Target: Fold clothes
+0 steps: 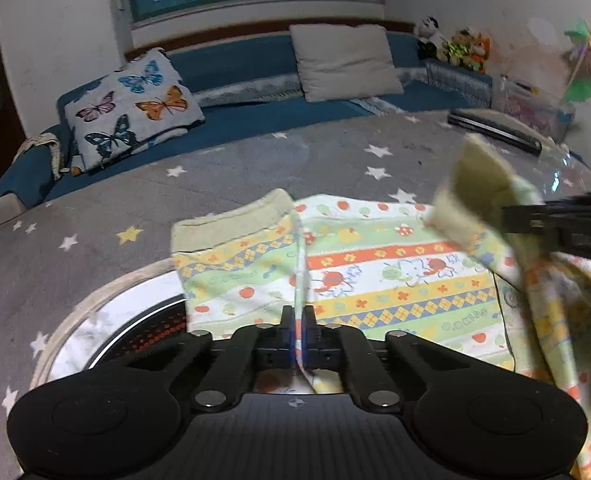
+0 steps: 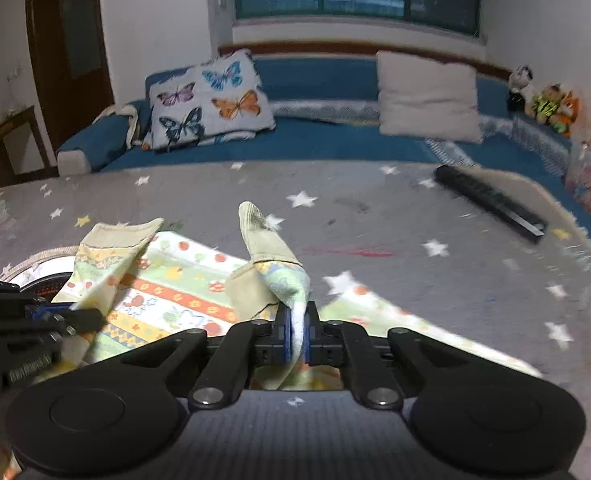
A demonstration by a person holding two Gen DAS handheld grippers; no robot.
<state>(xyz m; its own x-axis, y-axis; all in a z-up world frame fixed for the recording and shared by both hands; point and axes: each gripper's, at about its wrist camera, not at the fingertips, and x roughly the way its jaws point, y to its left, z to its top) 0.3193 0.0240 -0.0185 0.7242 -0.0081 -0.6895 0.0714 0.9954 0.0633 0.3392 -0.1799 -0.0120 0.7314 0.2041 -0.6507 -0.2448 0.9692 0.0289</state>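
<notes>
Grey star-printed table: patterned child's cotton garment is pinched by closed left gripper and right gripper; fold-over judged next.

Patterned garment lies partly lifted, seemingly trousers with beige cuffs

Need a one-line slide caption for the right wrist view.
Right gripper pinching a fold of the colourful patterned child's garment above the grey star-print cover, left gripper clamped on its other side.
</notes>
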